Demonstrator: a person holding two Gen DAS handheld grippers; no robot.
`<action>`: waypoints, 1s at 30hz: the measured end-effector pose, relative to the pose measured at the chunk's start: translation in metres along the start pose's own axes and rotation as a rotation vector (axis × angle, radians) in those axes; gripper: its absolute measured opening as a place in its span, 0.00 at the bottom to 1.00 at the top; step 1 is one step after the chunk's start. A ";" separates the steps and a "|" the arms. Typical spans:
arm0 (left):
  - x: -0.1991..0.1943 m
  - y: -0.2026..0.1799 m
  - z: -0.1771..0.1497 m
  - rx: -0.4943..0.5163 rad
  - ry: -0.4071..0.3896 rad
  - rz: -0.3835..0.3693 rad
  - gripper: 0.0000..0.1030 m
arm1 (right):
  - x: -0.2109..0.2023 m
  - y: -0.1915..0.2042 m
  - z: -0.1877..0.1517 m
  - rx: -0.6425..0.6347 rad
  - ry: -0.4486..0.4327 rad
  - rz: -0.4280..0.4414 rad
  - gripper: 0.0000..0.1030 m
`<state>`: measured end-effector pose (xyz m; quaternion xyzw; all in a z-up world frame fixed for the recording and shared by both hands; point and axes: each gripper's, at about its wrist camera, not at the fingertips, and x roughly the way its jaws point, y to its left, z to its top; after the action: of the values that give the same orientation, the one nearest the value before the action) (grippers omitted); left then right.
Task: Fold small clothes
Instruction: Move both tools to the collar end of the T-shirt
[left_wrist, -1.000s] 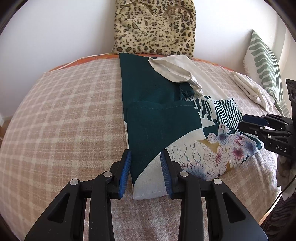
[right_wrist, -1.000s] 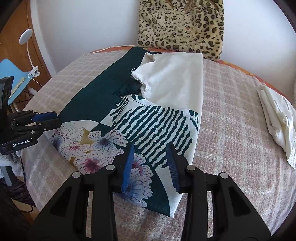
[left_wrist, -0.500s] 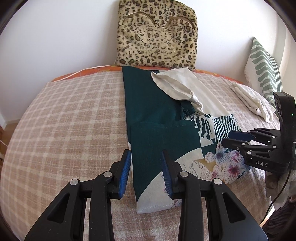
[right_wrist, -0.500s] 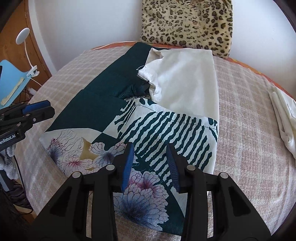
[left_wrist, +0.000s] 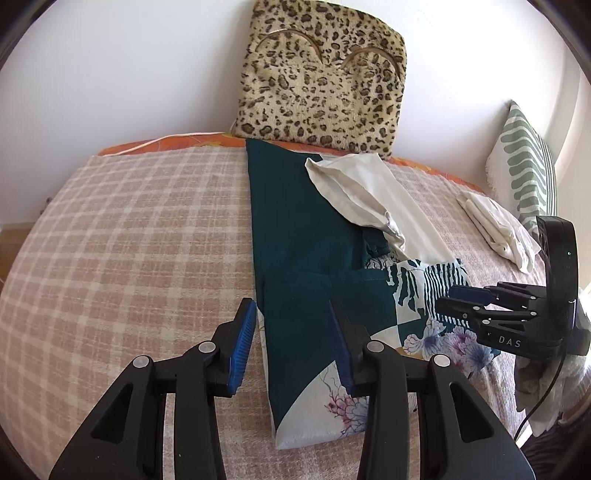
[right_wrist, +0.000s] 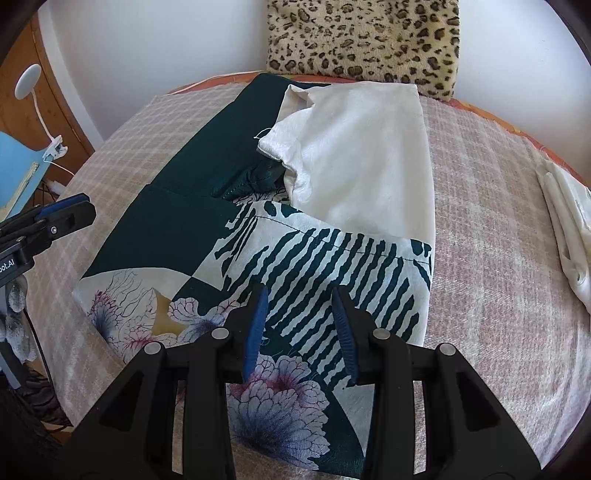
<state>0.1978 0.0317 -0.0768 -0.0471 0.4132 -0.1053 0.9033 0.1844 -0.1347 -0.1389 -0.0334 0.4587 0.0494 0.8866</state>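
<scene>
Lying lengthwise down the middle of the checked bed cover (left_wrist: 140, 229), the folded patterned garment (left_wrist: 314, 295) reaches from the far edge by the leopard-print cushion (left_wrist: 317, 77) toward the near edge. At its left near corner the left gripper (left_wrist: 291, 339) hovers above the dark green panel, its jaws just widened, parted and pressing on nothing. Over the garment's striped and flowered right half the right gripper (right_wrist: 299, 328) stands likewise parted, holding nothing. Near the right edge lies a folded white cloth (right_wrist: 569, 229).
</scene>
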 end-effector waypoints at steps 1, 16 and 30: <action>-0.001 0.002 0.004 -0.008 -0.005 -0.009 0.42 | -0.005 -0.006 0.002 0.028 -0.009 0.027 0.37; 0.031 0.032 0.107 -0.073 -0.033 -0.138 0.47 | -0.038 -0.111 0.050 0.334 -0.133 0.071 0.40; 0.137 0.075 0.165 -0.202 0.070 -0.207 0.47 | 0.006 -0.176 0.149 0.336 -0.131 0.114 0.40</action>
<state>0.4213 0.0733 -0.0827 -0.1762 0.4457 -0.1573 0.8634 0.3300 -0.2934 -0.0554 0.1445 0.4032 0.0241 0.9033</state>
